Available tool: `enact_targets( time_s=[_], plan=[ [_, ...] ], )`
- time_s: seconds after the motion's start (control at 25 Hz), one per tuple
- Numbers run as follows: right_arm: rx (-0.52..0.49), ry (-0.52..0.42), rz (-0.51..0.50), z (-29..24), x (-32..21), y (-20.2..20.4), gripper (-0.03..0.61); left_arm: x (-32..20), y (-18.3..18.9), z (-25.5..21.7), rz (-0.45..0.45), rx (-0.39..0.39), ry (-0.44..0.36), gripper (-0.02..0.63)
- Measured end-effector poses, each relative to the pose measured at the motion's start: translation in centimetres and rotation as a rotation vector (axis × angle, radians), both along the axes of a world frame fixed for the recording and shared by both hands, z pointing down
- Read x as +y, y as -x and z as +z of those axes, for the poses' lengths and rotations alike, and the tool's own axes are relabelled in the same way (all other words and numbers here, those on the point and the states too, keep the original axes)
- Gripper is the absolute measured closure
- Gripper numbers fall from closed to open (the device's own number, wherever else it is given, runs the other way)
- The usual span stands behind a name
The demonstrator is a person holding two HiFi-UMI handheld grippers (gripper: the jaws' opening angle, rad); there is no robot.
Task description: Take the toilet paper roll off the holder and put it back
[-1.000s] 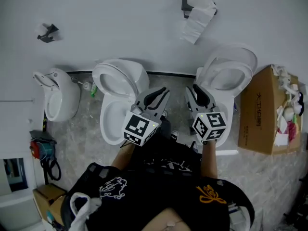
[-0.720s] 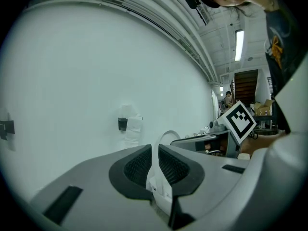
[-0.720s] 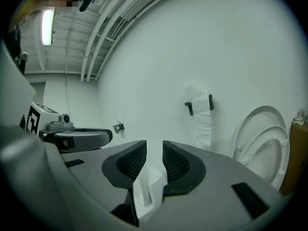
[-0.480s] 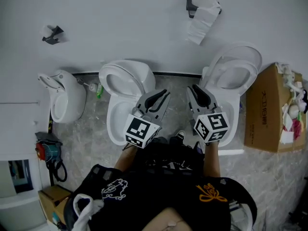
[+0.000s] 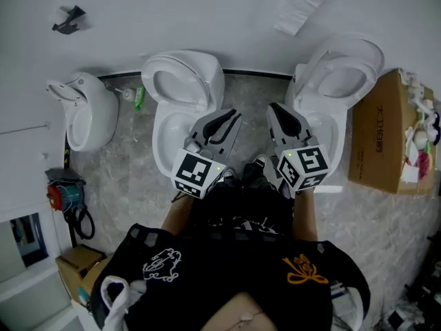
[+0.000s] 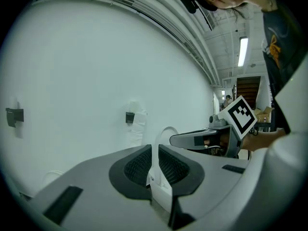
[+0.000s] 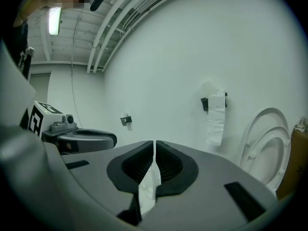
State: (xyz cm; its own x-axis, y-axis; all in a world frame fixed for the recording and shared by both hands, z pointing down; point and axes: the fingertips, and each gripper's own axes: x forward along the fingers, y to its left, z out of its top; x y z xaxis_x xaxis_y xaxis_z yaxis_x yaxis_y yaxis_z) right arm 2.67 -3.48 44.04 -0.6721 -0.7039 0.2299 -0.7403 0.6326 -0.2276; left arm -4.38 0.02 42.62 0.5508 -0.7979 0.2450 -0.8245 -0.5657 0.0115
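**Roll exposed above open bowl; tools arriving clenched**

Toilet paper roll [image 7: 216, 118] is sitting on its wall holder [image 7: 204, 103], trailing a loose tail, well apart from both tools. Right tool [image 7: 154, 143] has just been closing and is clenched on nothing. Left tool [image 6: 154, 147] is showing only a slit, likewise empty.

Judged risks:
- A clenched tool is likely to be knocking the roll rather than grasping it.
- Pinching the tail risks unspooling or tearing it.
- A fumbled roll could be falling toward the open toilet [image 5: 337, 81] below and beside it.
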Motion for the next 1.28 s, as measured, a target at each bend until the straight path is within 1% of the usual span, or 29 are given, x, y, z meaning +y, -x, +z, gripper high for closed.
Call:
enact_targets(
  time_s=[0.12, 0.32, 0.48, 0.6, 0.72, 0.92, 1.28],
  plan=[
    [0.012, 0.003, -0.005, 0.2, 1.7, 1.1, 0.566, 1.3, 0.6, 0.1, 0.01, 0.015, -0.004, 0.572],
    [0.029, 0.0, -0.002, 0.4, 4.0, 2.1, 0.566, 3.6, 1.5, 0.8, 0.02, 0.028, -0.001, 0.572],
    [0.032, -0.006, 0.003, 0.3, 5.6, 2.8, 0.566, 5.2, 2.4, 0.7, 0.022, 0.035, -0.019, 0.572],
    [0.025, -0.015, -0.004, 0.0, 6.7, 3.3, 0.566, 6.1, 2.7, -0.1, 0.026, 0.043, -0.048, 0.572],
    [0.016, -0.017, -0.003, -0.1, 7.8, 3.5, 0.566, 7.3, 2.5, -0.1, 0.04, 0.049, -0.058, 0.572],
    [-0.008, 0.004, -0.008, 0.1, 9.2, 3.9, 0.566, 8.8, 2.2, 0.1, 0.074, 0.049, -0.056, 0.572],
    [0.025, -0.01, -0.02, -0.2, 10.0, 3.2, 0.566, 10.9, 2.8, -0.5, 0.076, 0.059, -0.078, 0.572]
  ],
)
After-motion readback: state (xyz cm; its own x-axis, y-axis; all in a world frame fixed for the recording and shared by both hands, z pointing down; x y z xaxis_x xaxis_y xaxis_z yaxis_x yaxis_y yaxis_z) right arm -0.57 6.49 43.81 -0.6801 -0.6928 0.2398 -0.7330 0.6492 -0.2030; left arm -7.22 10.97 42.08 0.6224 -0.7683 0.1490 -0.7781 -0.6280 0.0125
